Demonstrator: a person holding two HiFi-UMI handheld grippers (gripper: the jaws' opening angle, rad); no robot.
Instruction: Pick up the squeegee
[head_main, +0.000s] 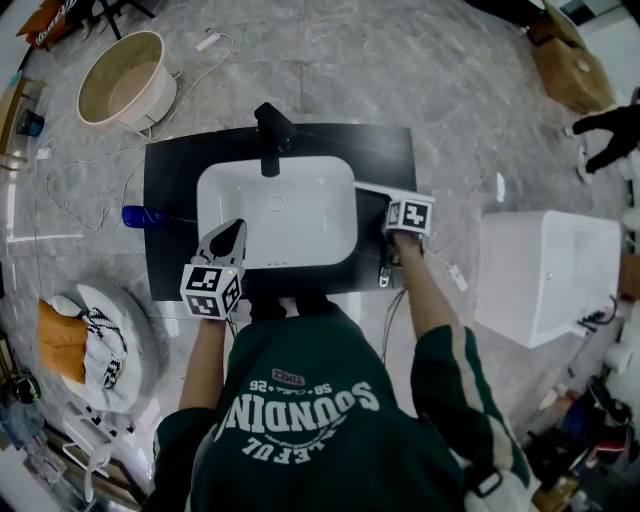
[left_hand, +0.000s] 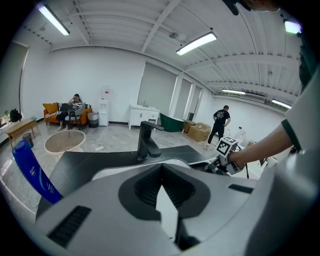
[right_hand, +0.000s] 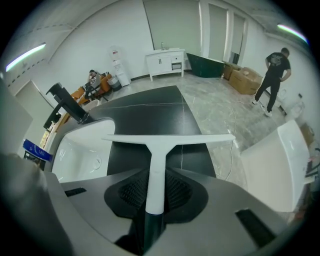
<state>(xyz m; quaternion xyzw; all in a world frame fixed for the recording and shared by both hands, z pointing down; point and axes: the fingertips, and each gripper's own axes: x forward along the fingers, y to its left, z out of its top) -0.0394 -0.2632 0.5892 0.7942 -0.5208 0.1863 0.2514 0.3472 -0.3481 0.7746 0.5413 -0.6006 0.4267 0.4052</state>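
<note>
Right gripper (right_hand: 154, 169): points steeply down, closed on the handle of the white T-shaped plastic squeegee (right_hand: 167, 138), with the ribbed pads against both sides of the handle.
Squeegee: the handle runs between the right gripper's jaws, white toward the blade and dark at the near end. The long blade lies crosswise just beyond the fingertips. Whether it rests on the surface or is lifted cannot be told.
Black rectangular surface (right_hand: 150, 112): beneath and ahead of the right gripper, reaching past the blade.
White rectangular basin (head_main: 277, 210): sunk into the surface, just left of the right gripper and below the left gripper's tips.
Left gripper (left_hand: 161, 182): jaws drawn together to a narrow slit with nothing between them, held over the basin's near edge and tilted gently down.
Black tap (left_hand: 147, 142): straight ahead of the left gripper, beyond the basin, upright on the surface's far side.
Blue bottle (left_hand: 32, 172): left of the left gripper, by the surface's left edge.
Round beige tub (head_main: 120, 80): on the grey floor, well beyond the left gripper and to its left.
White rectangular tub (head_main: 545, 275): on the floor, right of the right gripper.
</note>
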